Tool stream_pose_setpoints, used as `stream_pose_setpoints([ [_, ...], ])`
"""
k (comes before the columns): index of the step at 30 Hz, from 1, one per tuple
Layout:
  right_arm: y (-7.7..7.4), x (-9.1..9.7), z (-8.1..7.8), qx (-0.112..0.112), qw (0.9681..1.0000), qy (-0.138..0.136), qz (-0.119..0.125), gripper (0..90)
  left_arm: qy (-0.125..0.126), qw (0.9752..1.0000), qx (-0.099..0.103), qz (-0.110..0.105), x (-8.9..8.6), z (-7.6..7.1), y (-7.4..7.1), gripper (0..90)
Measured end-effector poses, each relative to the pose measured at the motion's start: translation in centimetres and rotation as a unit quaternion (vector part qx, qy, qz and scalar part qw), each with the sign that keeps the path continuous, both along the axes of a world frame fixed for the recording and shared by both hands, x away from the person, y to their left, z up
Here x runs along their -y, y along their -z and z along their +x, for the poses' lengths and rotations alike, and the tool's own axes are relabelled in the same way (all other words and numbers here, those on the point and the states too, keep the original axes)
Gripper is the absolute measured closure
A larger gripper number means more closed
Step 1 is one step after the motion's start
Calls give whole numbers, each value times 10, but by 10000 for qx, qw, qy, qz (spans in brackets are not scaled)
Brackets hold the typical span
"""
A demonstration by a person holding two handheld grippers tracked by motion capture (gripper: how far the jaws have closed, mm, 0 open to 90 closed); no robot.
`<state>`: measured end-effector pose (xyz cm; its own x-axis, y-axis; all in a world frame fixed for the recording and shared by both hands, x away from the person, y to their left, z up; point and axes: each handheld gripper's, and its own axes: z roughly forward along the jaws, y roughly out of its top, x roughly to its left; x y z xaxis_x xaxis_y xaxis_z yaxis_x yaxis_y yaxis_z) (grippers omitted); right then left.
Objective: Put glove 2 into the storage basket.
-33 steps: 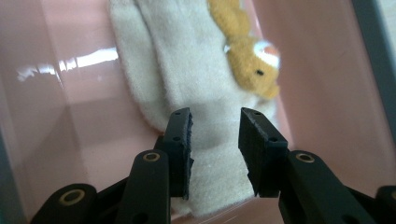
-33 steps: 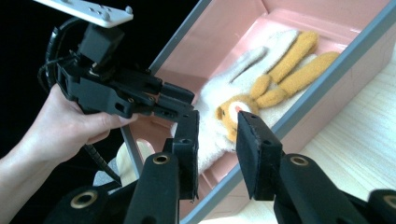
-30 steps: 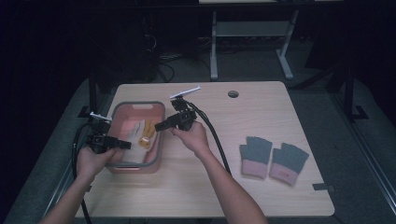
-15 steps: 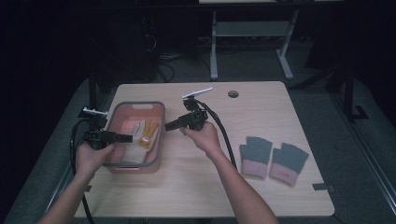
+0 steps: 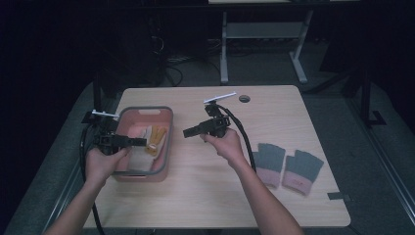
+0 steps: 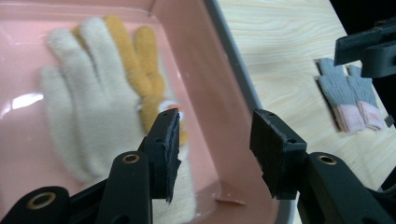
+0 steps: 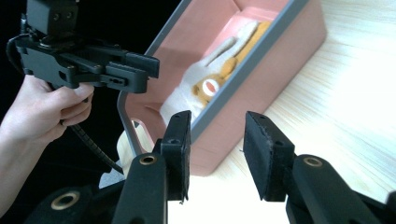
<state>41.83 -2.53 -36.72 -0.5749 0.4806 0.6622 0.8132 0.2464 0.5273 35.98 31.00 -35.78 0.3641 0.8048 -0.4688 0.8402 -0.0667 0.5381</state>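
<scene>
A pink bin with a grey rim (image 5: 169,139) stands on the left of the wooden table. In it lie a cream glove (image 6: 79,116) and a mustard glove (image 6: 135,70), partly overlapping. My left gripper (image 5: 141,141) hovers over the bin's near part; its jaws (image 6: 215,135) have just been opening and hold nothing. My right gripper (image 5: 188,132) hangs above the bare table just right of the bin, pointing at the bin's wall (image 7: 261,88). Its jaws (image 7: 217,135) have also just been opening, with nothing between them. A pair of grey gloves with pink cuffs (image 5: 288,166) lies at the right.
A round cable hole (image 5: 244,99) sits near the table's far edge. A small dark tab (image 5: 337,197) lies by the near right corner. Black cables trail from both grippers, one across the table (image 5: 242,134). A white desk frame (image 5: 224,54) stands behind the table.
The right gripper has drawn back rightward from over the bin to above the table. The left gripper has lifted a little over the bin. Both pairs of jaws stand wider apart.
</scene>
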Motion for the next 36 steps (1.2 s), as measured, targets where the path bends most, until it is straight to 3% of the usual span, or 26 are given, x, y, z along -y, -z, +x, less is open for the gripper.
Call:
stream_pose_setpoints([
  [6,0,14,-3,9,10000,94,-6,610,123,9999,63,-97,11,-1,-4,515],
  [14,-5,34,-7,52,9999,128,95,556,189,9996,215,-58,23,-1,-11,490],
  [20,-4,52,-9,26,9995,246,205,539,408,9987,271,-131,38,-2,-13,490],
  [36,0,98,-24,100,9984,563,-37,519,872,9949,432,-260,86,-5,-14,425],
])
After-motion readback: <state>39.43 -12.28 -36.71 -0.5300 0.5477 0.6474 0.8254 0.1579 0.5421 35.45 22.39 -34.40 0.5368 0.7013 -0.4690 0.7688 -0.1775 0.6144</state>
